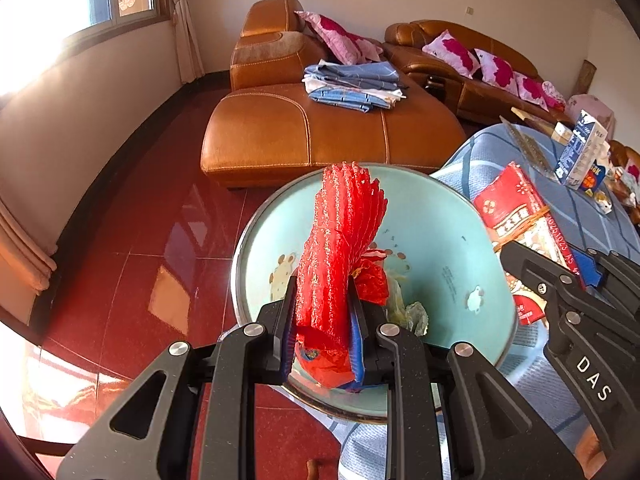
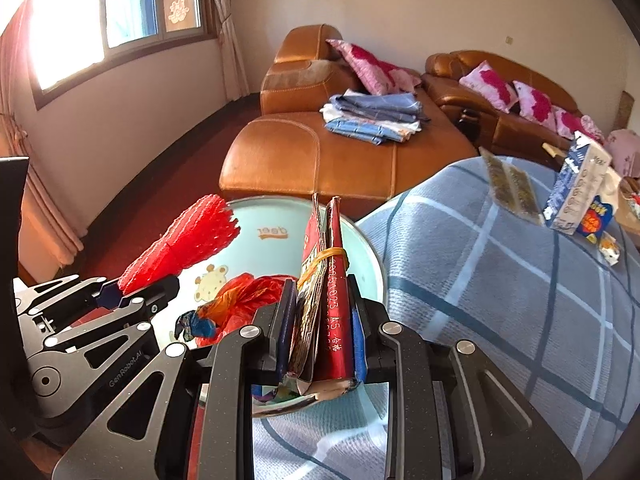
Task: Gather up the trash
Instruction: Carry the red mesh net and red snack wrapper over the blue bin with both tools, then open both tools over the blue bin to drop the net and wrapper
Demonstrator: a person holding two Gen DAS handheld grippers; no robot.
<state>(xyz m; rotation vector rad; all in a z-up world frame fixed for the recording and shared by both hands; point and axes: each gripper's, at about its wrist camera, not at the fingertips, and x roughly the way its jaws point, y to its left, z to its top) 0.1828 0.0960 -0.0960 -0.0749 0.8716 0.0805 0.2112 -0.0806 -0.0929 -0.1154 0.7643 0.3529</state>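
Observation:
My left gripper [image 1: 322,292] is shut on a red foam net sleeve [image 1: 340,248], held above a light blue basin [image 1: 448,240] with cartoon animals. Crumpled red plastic [image 1: 370,280] and a pale wrapper [image 1: 408,310] lie in the basin. My right gripper [image 2: 320,284] is shut on a folded red snack packet bound with a rubber band [image 2: 326,280], held at the basin's [image 2: 256,216] right rim. The red sleeve [image 2: 188,236] and left gripper [image 2: 132,286] show at the left in the right wrist view. The packet [image 1: 516,216] and right gripper [image 1: 560,276] show at the right in the left wrist view.
A table under a blue checked cloth [image 2: 500,280] holds a blue-white carton [image 2: 576,184], flat clear packets [image 2: 508,184] and small wrappers [image 2: 600,216]. A brown leather sofa [image 2: 320,152] with folded blue cloth [image 2: 376,118] and pink pillows stands beyond. The floor is glossy red tile [image 1: 140,264].

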